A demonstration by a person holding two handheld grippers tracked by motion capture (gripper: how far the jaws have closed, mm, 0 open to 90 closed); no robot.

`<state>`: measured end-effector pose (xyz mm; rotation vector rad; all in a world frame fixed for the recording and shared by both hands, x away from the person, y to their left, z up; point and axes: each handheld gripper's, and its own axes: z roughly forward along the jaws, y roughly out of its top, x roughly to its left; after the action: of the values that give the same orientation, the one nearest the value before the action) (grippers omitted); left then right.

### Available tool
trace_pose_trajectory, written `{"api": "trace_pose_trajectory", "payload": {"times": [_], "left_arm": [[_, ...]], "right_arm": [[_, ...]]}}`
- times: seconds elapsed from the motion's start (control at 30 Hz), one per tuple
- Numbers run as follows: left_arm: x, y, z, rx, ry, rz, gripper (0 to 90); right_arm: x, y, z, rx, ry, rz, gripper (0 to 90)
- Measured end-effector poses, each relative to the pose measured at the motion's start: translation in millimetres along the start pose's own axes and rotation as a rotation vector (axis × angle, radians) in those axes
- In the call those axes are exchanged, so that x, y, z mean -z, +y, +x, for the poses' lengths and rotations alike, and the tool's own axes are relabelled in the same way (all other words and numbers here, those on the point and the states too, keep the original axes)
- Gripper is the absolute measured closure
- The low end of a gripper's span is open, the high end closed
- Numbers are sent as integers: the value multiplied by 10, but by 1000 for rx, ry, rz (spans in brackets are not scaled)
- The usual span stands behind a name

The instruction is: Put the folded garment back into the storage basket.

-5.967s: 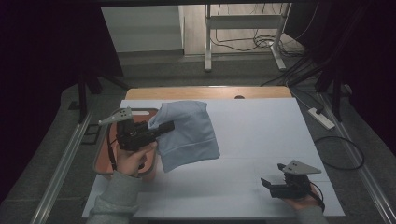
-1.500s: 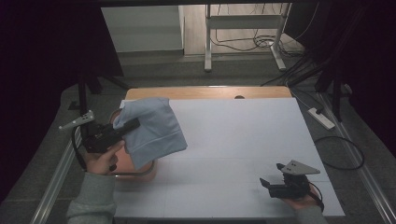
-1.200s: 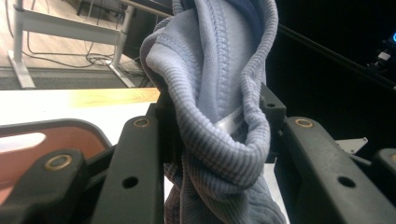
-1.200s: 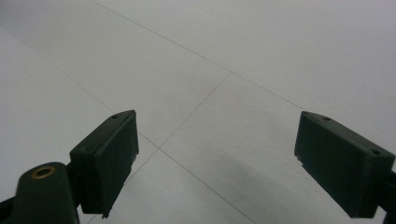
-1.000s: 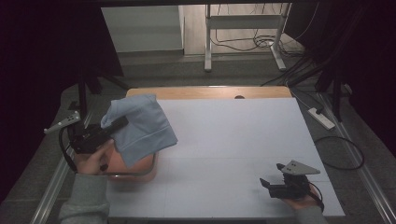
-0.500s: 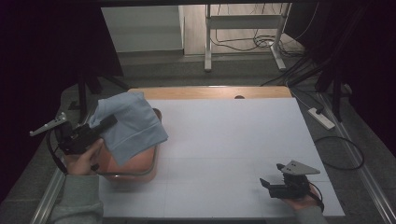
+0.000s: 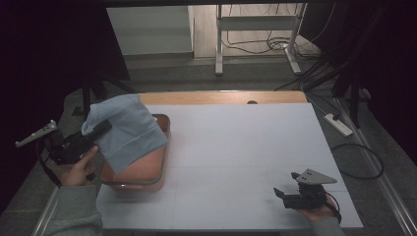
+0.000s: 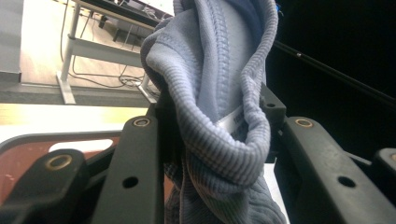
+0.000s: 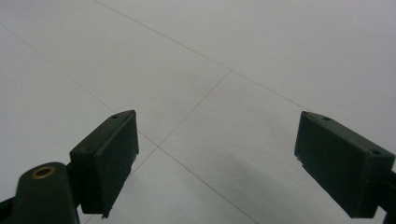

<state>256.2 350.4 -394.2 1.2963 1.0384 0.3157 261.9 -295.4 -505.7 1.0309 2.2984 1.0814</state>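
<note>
Your left gripper (image 7: 101, 130) is clamped on the light blue garment (image 7: 129, 132), which hangs above the brown tray (image 7: 164, 147) at the tabletop's (image 7: 236, 147) left edge. Your right gripper (image 7: 280, 194) rests wide apart and empty at the near right.

The high view is dim overall, with deep black at both sides and the top corners. The brightest patch is the floor beyond the far edge of the white table (image 7: 236, 142), so light seems to come from there. The table surface reads an even pale grey without glare.

In the left gripper view, the blue garment (image 8: 219, 93) is sharp enough to show its ribbed knit, while the floor behind it to the left is overexposed and the right side falls to black.

The right gripper view is soft and evenly lit; a faint shadow lies on the table (image 9: 243, 70) between the jaws.
</note>
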Motion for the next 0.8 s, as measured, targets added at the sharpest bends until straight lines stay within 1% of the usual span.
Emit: {"api": "trace_pose_trajectory", "payload": {"times": [0.27,0.4,0.53,0.67,0.73,0.8], "left_arm": [[59,-5,50,8,14,-6,625],[59,-16,84,-1,28,19,625],[34,-64,154,2,49,41,625],[-13,-112,209,3,59,71,625],[-29,-133,233,7,67,82,625],[-46,-153,265,20,66,91,624]], "right_arm": [[1,1,0,1,2,-1,141],[-2,0,0,0,4,1,141],[-4,-1,0,1,5,1,141],[-8,0,3,5,4,4,141],[-9,0,2,5,4,4,141],[-9,-1,1,5,4,5,141]]}}
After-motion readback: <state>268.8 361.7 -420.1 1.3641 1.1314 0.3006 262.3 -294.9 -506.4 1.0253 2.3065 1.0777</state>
